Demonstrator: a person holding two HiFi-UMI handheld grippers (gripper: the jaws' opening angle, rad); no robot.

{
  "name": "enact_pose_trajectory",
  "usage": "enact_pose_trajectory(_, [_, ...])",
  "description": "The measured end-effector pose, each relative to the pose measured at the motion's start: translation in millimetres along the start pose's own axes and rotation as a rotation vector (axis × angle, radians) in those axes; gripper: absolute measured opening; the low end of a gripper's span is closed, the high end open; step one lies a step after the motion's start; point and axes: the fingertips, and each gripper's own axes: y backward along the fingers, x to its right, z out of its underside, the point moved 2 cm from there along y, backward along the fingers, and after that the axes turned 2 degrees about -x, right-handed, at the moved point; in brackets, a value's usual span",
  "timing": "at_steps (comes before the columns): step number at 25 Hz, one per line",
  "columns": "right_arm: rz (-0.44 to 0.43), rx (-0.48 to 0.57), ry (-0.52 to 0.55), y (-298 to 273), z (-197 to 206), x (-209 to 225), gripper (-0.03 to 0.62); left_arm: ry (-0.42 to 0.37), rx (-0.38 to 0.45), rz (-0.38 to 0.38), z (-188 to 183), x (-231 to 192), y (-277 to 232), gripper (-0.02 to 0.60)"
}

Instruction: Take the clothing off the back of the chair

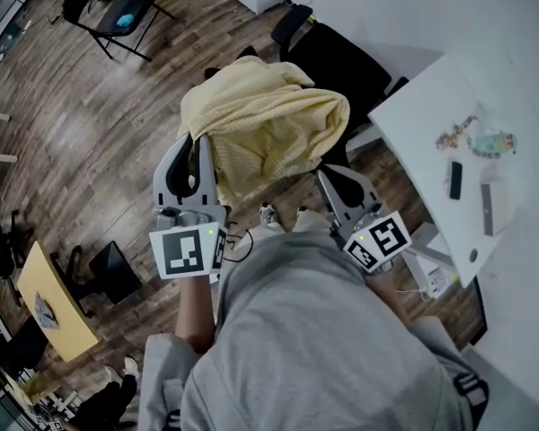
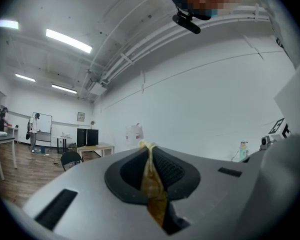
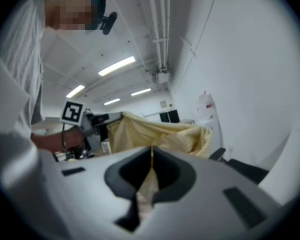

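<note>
My left tool (image 1: 198,155), at about 8 o'clock of the cloth, is clamped on the yellow garment (image 1: 265,119). Its own view shows a fold of the fabric squeezed between the closed jaws. The garment hangs spread between both tools at my 12 o'clock, bunched above the black chair (image 1: 341,61), and I cannot tell whether its far side touches the backrest. My right tool (image 1: 331,180), at about 4 o'clock of the cloth, is likewise shut on a thin edge of it. I judge the lift-off to be in hand but not finished. Next I would raise both tools together and draw them back toward 6 o'clock with firm grips, keeping clear of the white worktop (image 1: 431,106) at 3 o'clock.
</note>
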Motion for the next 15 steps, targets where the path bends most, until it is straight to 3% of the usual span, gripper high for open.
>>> enact_pose_trajectory(15, [-0.078,-0.029,0.019,11,-2,6,0.035,0.000,0.003,-0.102,-4,7,18,0.055])
